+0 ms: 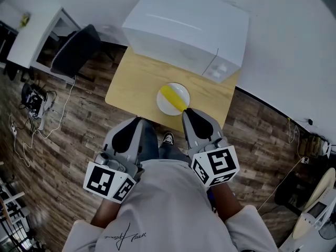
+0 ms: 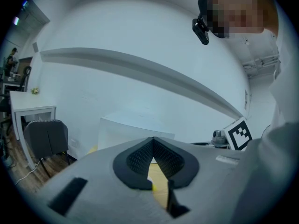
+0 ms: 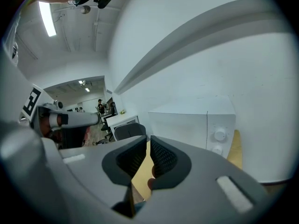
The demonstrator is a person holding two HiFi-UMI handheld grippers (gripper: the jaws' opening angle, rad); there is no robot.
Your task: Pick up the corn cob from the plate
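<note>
Corn cob [image 1: 173, 97] on plate [image 1: 167, 108], right gripper [image 1: 188, 111] angled down beside it, jaws barely parted, left gripper [image 1: 137, 118] closed

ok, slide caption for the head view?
Corn cob on white plate on wooden table; right gripper empty by the plate's rim, left gripper farther back, empty.

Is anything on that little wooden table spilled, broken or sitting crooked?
Nothing stands out. The corn cob lies on the white plate, the plate sits flat on the wooden table in front of the microwave, and nothing looks spilled.
</note>
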